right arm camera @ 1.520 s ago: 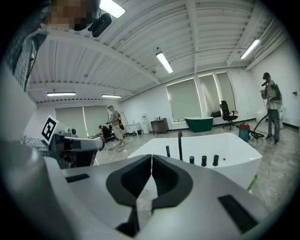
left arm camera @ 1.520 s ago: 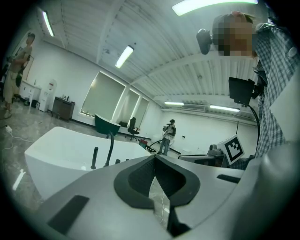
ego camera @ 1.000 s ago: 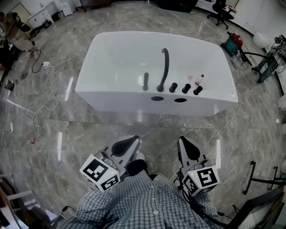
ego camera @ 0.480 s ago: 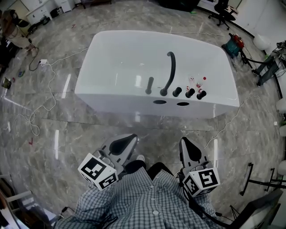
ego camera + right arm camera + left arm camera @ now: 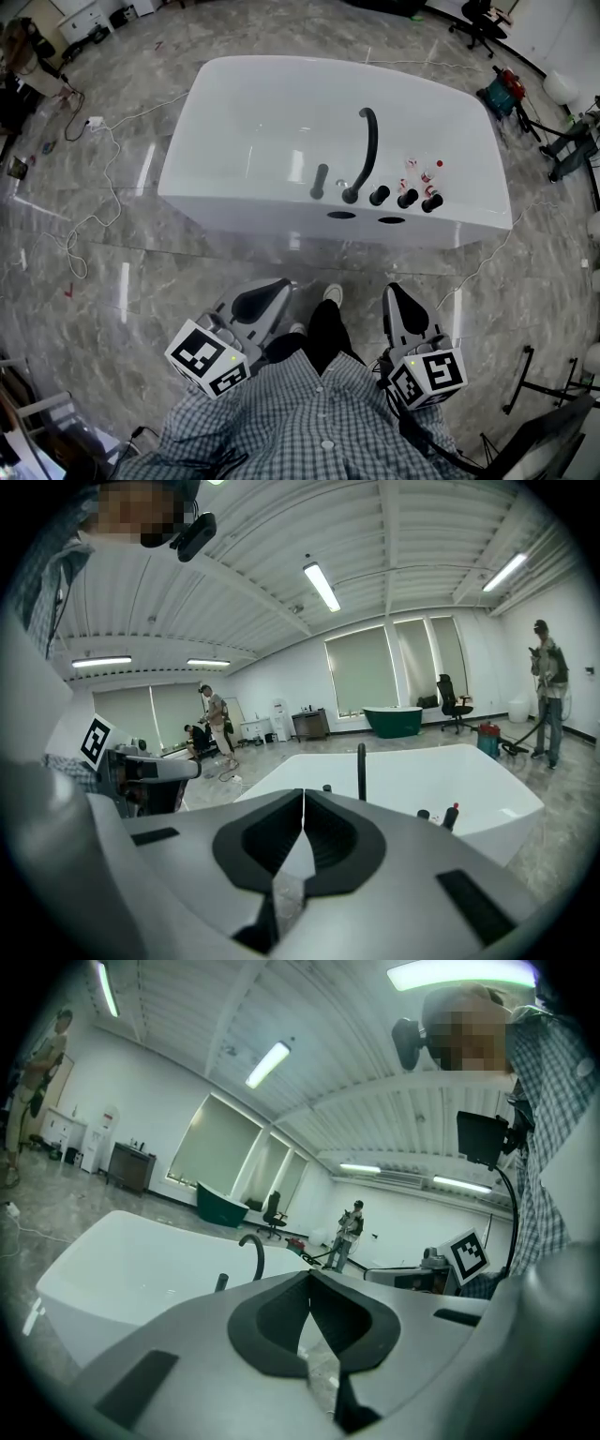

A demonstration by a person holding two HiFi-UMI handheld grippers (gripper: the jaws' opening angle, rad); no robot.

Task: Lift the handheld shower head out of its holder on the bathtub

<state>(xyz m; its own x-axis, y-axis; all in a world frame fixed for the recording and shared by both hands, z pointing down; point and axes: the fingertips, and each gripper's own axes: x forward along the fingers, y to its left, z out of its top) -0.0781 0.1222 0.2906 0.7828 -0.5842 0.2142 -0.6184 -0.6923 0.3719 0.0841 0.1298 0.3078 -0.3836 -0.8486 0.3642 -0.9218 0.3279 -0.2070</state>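
Observation:
The white bathtub [image 5: 244,122] stands on the marble floor ahead of me. On its near rim the handheld shower head [image 5: 320,181] sticks up as a short black rod in its holder, left of the tall curved black spout [image 5: 366,150] and three black knobs [image 5: 407,198]. Both grippers are held low near my body, well short of the tub. My left gripper [image 5: 267,298] is shut and holds nothing, and so is my right gripper [image 5: 401,305]. The left gripper view shows the shower head [image 5: 221,1282] beyond the shut left gripper [image 5: 309,1274]. In the right gripper view the shower head [image 5: 327,787] peeks over the right gripper [image 5: 302,792].
White cables [image 5: 94,187] trail over the floor left of the tub. A cable [image 5: 487,253] also runs off its right end. A red and green machine [image 5: 506,89], an office chair [image 5: 478,14] and black stands [image 5: 534,375] are on the right. People [image 5: 542,691] stand further off.
The tub has drawn nearer to me and both grippers have advanced with my body. A leg and shoe now show between the grippers. Both stay shut.

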